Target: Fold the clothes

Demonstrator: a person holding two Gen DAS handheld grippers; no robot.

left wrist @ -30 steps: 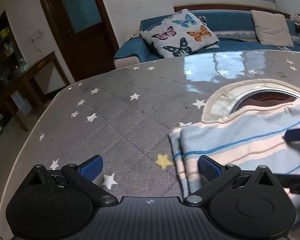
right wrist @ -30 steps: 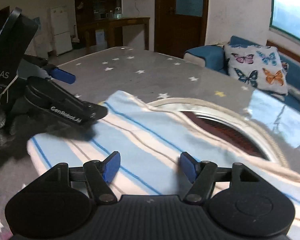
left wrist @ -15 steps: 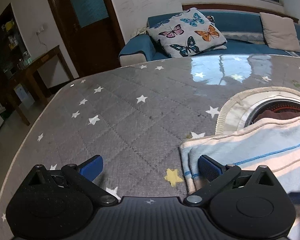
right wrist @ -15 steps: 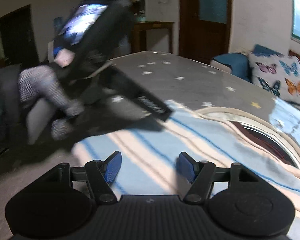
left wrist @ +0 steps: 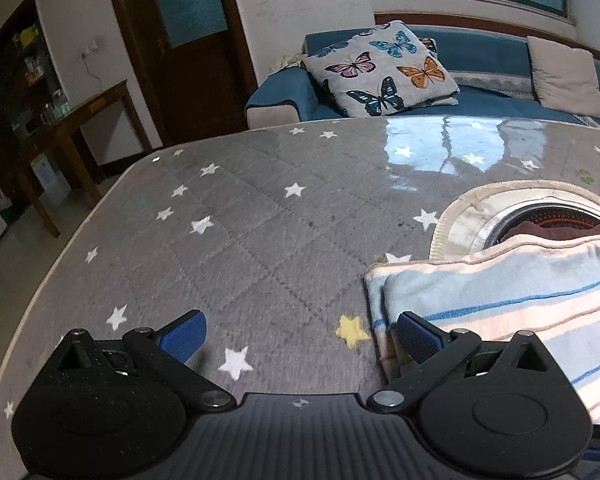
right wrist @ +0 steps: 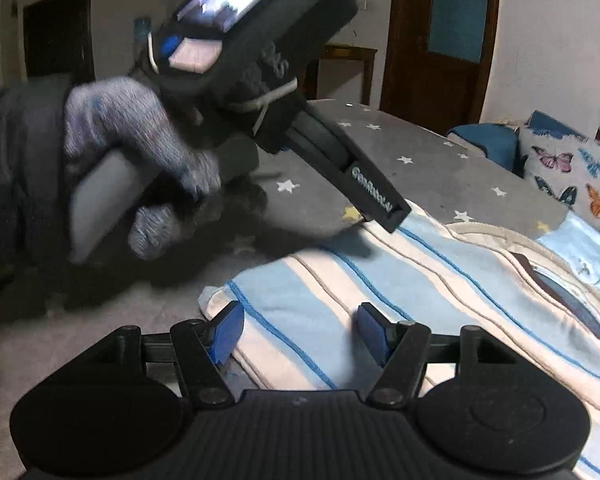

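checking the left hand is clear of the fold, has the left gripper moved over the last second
Yes. In the right wrist view the left gripper has swung from the picture's left edge toward the wooden door, above the striped cloth.

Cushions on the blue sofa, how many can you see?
2. The butterfly cushion leans at the sofa's left end; the plain beige cushion sits further right. More may lie beyond the picture's right edge.

Butterfly cushion on blue sofa (wooden door beside).
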